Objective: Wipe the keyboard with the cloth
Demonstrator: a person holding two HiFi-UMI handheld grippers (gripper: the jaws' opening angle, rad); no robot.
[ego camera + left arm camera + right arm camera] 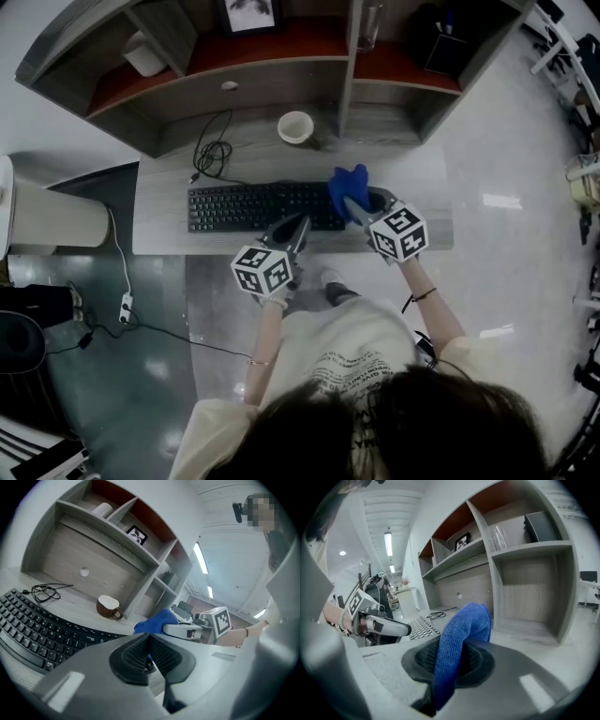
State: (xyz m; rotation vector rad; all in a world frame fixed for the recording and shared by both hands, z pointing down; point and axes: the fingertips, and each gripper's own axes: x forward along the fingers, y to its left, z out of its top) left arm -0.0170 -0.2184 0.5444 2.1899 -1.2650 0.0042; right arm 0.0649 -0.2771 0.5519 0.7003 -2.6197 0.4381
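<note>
We log the right gripper (354,206) with its jaws clamped on the blue cloth (349,182), at the right end of the black keyboard (234,207) on the desk (159,178). Left gripper (300,228): jaws pressed together with nothing between them, at the keyboard's near edge.

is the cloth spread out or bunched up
Bunched up: the blue cloth stands in a folded wad, pinched in the right gripper.

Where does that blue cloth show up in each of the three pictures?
Head view: blue cloth at the keyboard's right end.
Left gripper view: centre, just beyond the jaws.
Right gripper view: centre, pinched in the right gripper.
Shared landmark: the black keyboard, in all three.
</note>
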